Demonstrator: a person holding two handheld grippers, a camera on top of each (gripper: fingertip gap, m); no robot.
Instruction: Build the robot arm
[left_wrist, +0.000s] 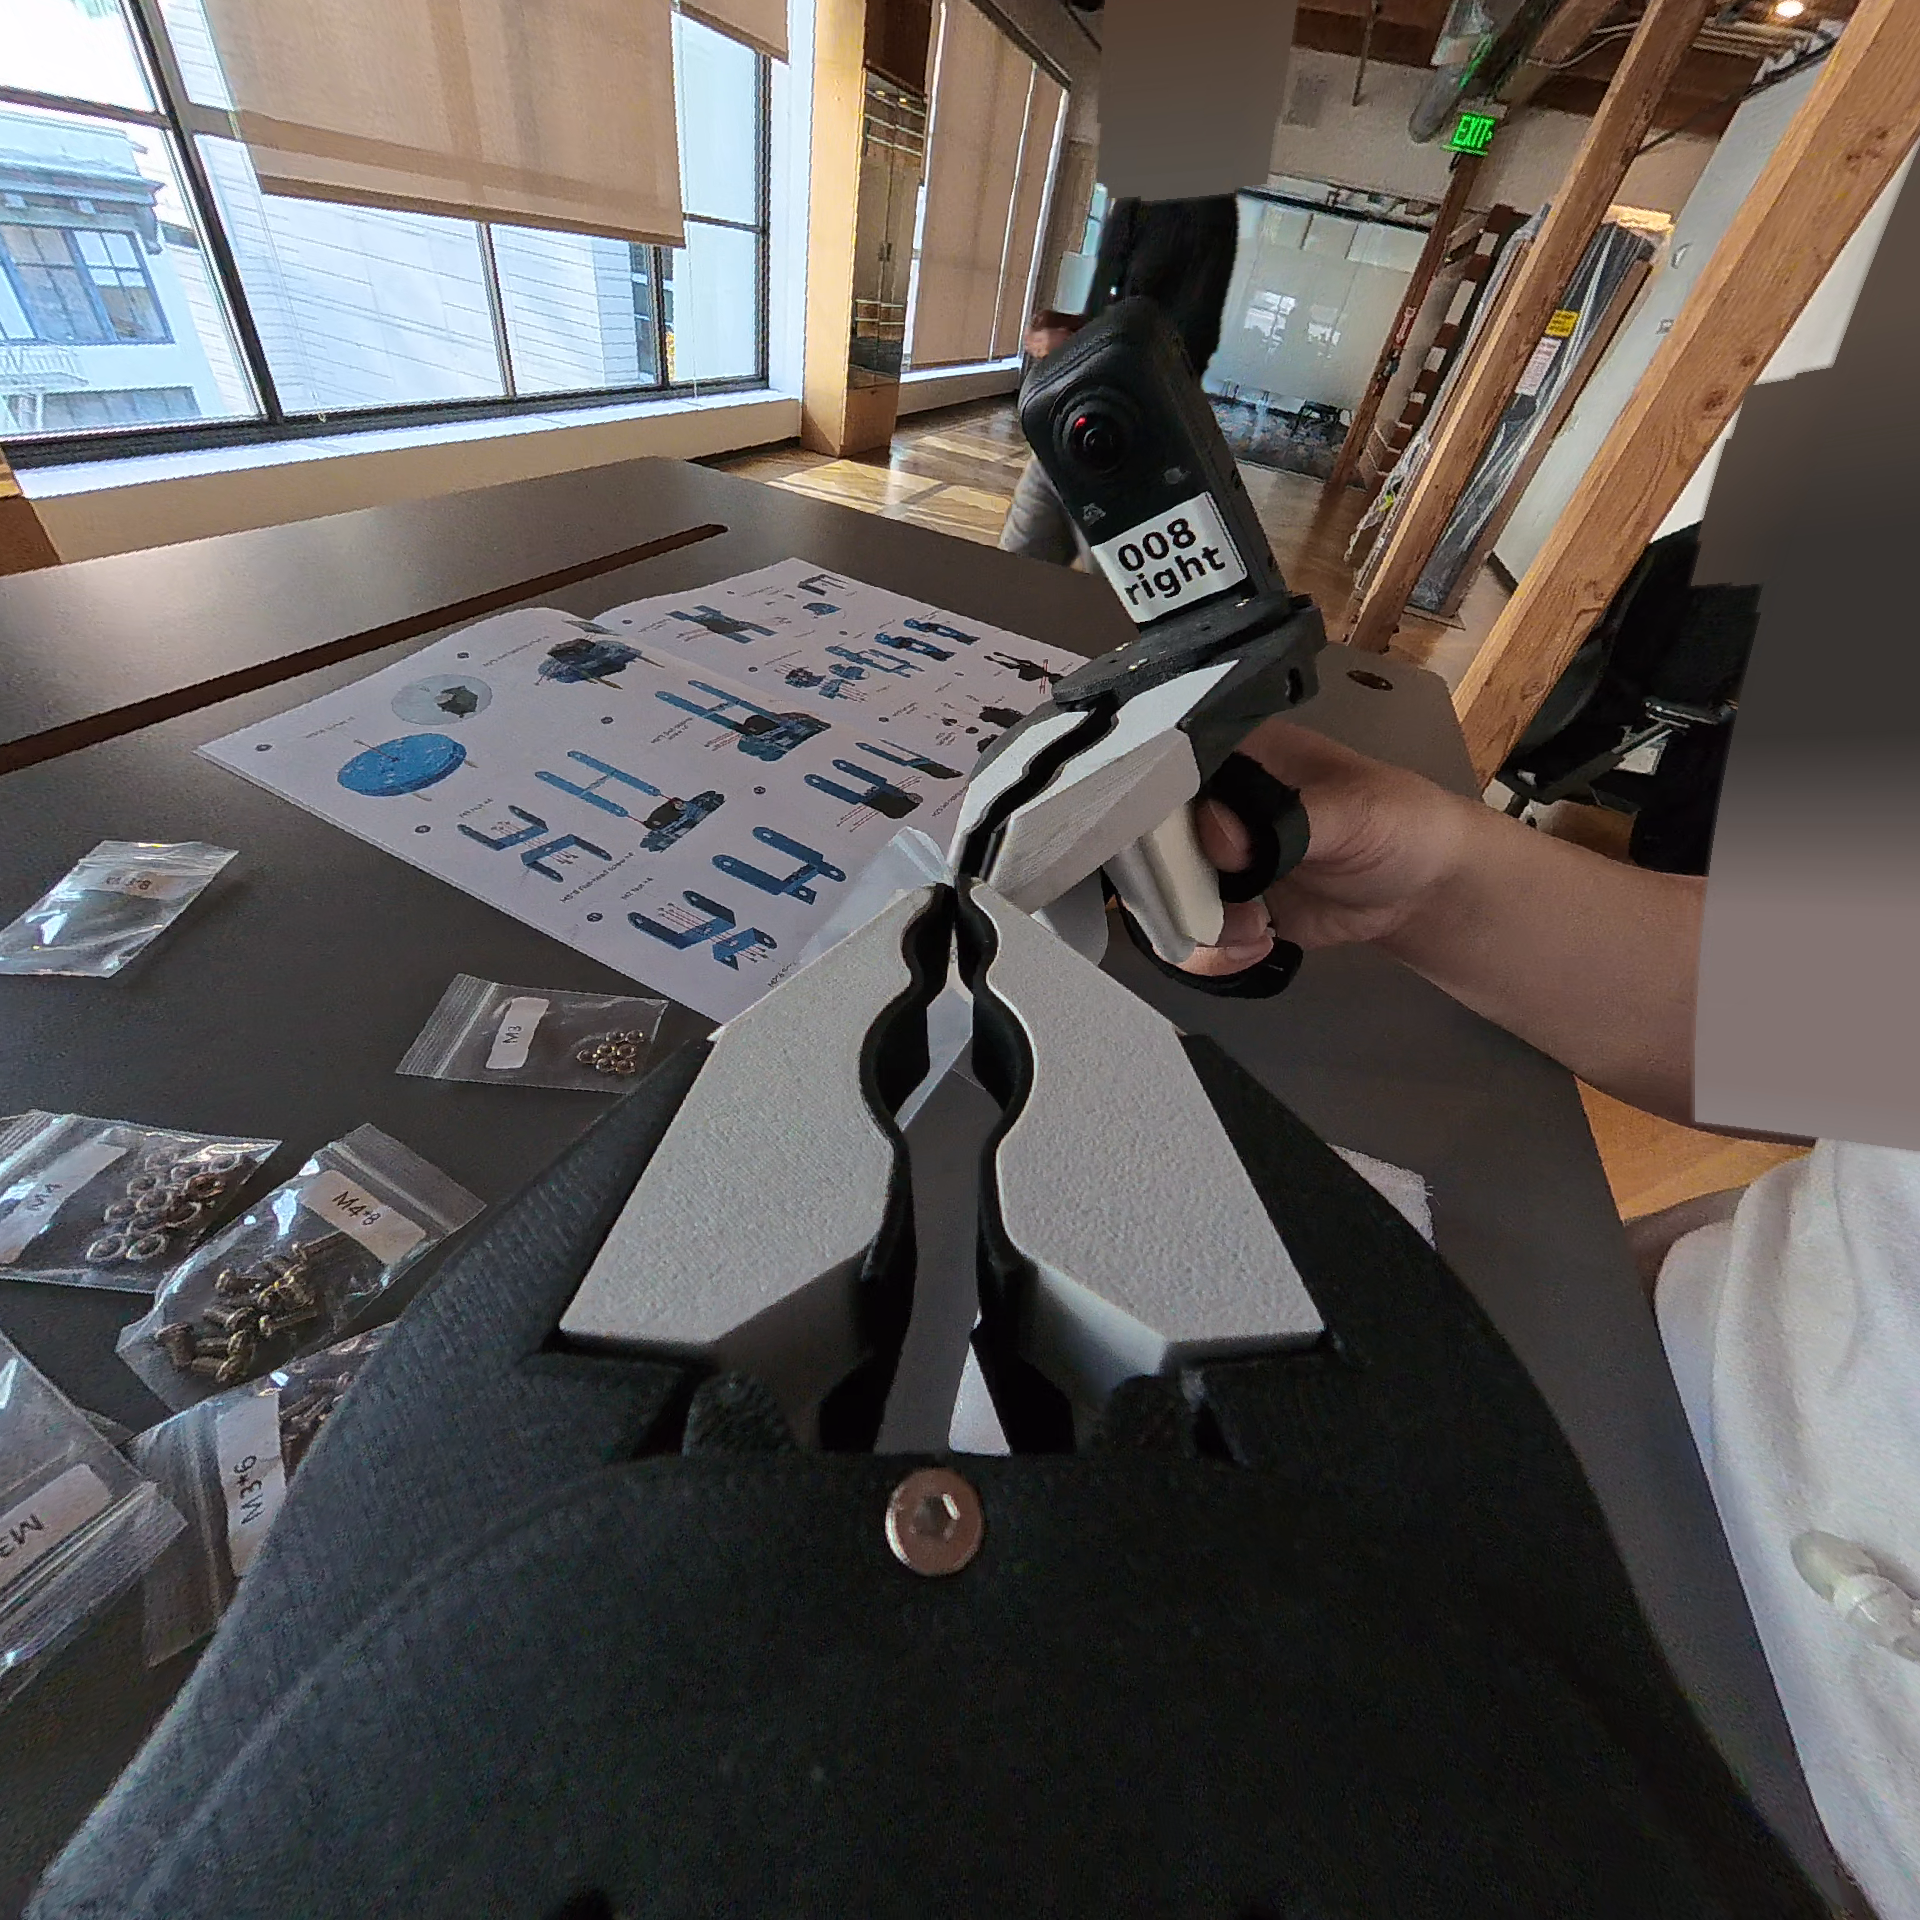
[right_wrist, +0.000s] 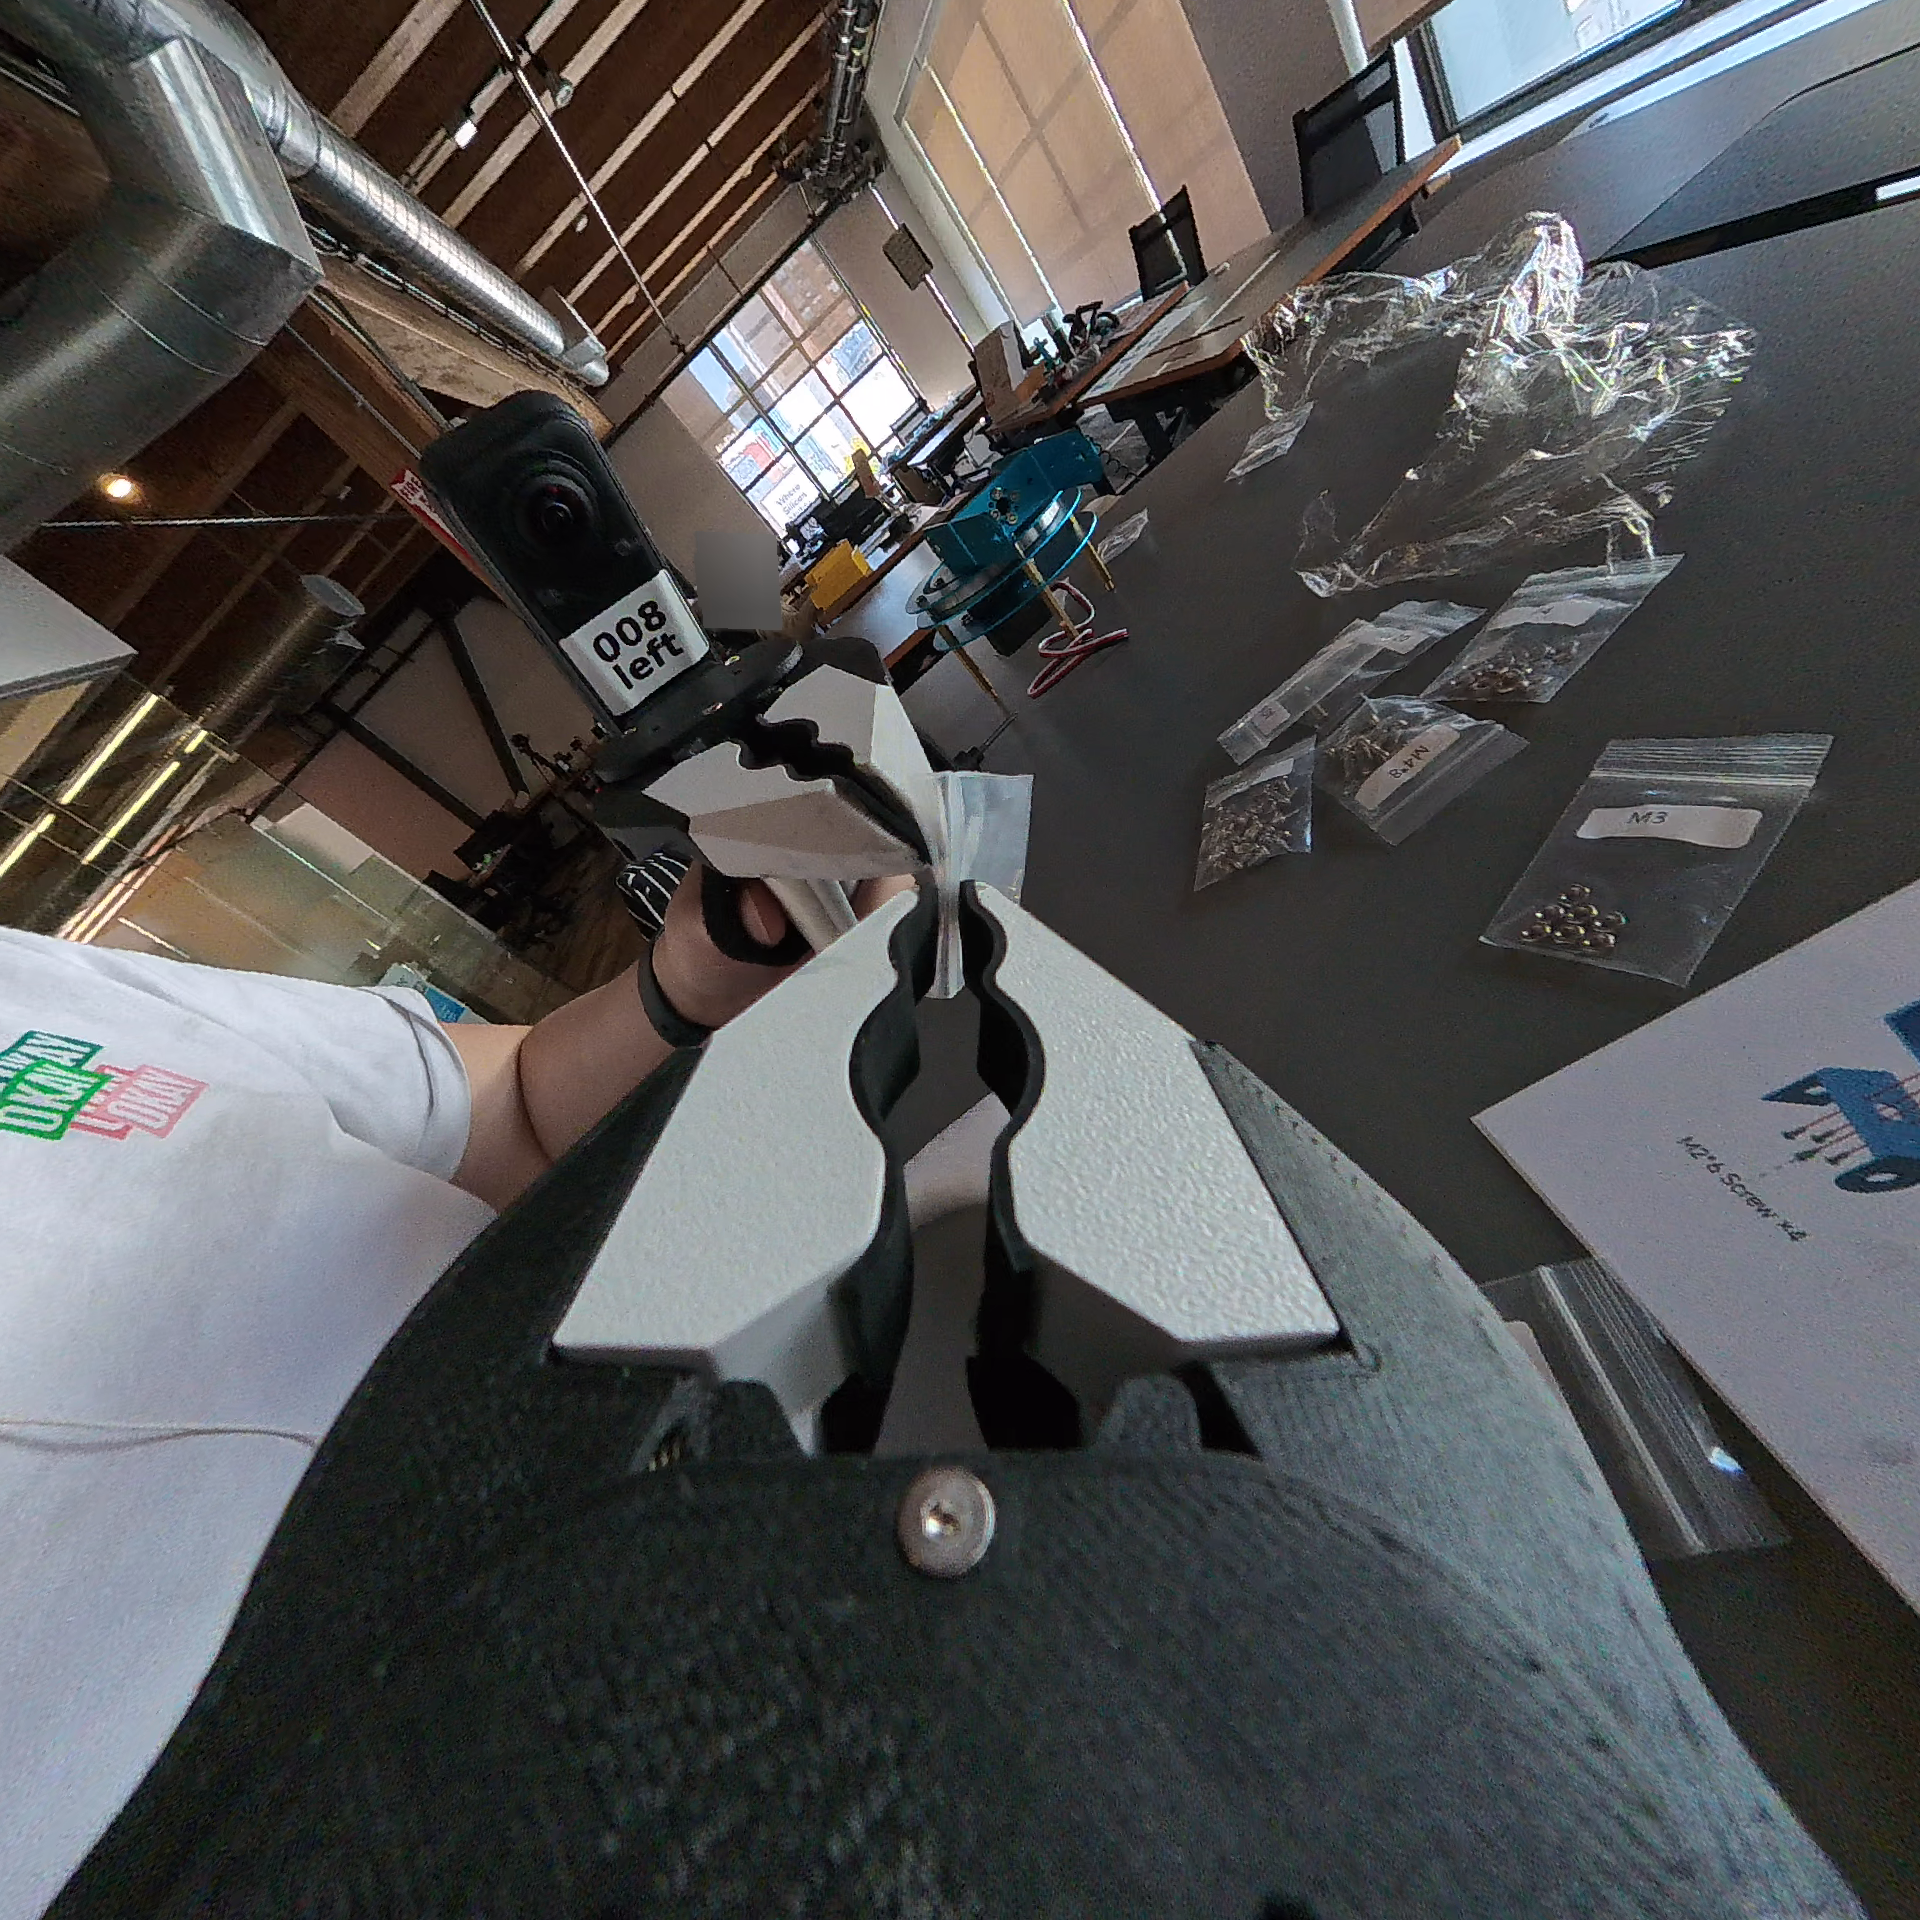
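— How are the grippers sitting?
— The left gripper (left_wrist: 962, 896) and the right gripper (right_wrist: 948, 902) are meeting tip to tip above the table, both pinching tight.
— And the hands?
— The right hand (left_wrist: 1320, 847) is squeezing its trigger; the left hand (right_wrist: 727, 935), bare-armed, is wrapping its grip.

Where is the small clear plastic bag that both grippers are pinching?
The small clear bag hangs above the dark table, pinched between the left gripper and the right gripper, near the instruction sheet.
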